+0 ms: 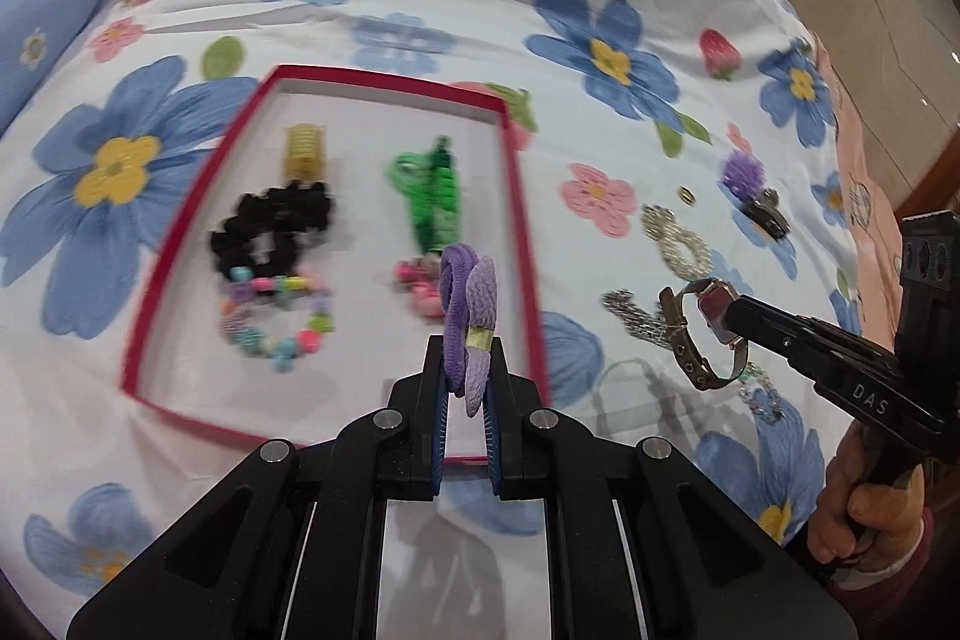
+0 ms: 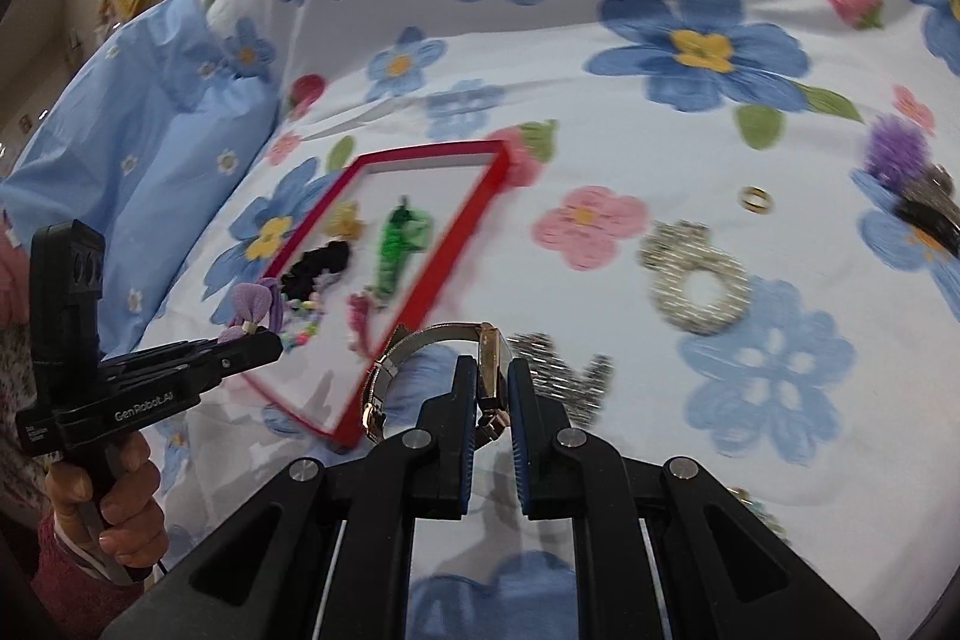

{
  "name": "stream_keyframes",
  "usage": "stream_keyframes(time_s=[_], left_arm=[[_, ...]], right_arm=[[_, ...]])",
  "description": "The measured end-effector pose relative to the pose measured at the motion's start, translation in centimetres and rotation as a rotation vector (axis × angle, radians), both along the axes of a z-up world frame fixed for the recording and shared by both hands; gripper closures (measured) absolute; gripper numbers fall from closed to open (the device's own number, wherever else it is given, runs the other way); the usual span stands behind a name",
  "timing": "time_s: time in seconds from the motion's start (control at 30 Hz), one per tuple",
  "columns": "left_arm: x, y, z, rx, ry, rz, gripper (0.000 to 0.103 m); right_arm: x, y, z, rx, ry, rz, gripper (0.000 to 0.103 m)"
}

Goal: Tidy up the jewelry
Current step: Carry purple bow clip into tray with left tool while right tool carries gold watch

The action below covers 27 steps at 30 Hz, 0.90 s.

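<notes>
Carrying step in hand: two pieces were held above the bedspread, both judged bound for the red-rimmed tray

Left wrist view: the left gripper (image 1: 467, 370) was found closed narrowly on a purple hair tie (image 1: 469, 307), a ribbed fabric loop with a gold band, held over the near right corner of the tray (image 1: 521, 196); a black scrunchie (image 1: 273, 226), a green braided piece (image 1: 433, 199) and a pastel bead bracelet (image 1: 273, 313) were noted inside. Right wrist view: the right gripper (image 2: 493, 388) was found clamped on the case of a wristwatch (image 2: 489, 355) with a metal mesh strap, just outside the tray's near rim; a sparkly ring-shaped piece (image 2: 696, 280) and a small gold ring (image 2: 755, 200) lay loose on the floral cloth. Next, lowering into bare tray floor and release would be called for
</notes>
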State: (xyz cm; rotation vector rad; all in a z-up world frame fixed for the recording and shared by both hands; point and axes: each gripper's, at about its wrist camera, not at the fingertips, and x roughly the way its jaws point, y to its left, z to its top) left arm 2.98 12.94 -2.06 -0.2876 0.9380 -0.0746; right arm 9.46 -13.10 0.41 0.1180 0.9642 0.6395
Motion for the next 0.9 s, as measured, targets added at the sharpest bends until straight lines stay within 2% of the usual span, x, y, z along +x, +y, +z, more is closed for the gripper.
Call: stream_keyframes(time_s=[0.43,0.9], left_arm=[[0.1,5.9,-0.9,0.009,0.026,0.091,0.094],[2.4,7.7,-3.3,0.023,0.081,0.1,0.094]], right_arm=[[0.3,8.2,0.7,0.01,-0.02,0.132,0.093],[0.4,15.2,-3.3,-0.062,0.032,0.247,0.093]])
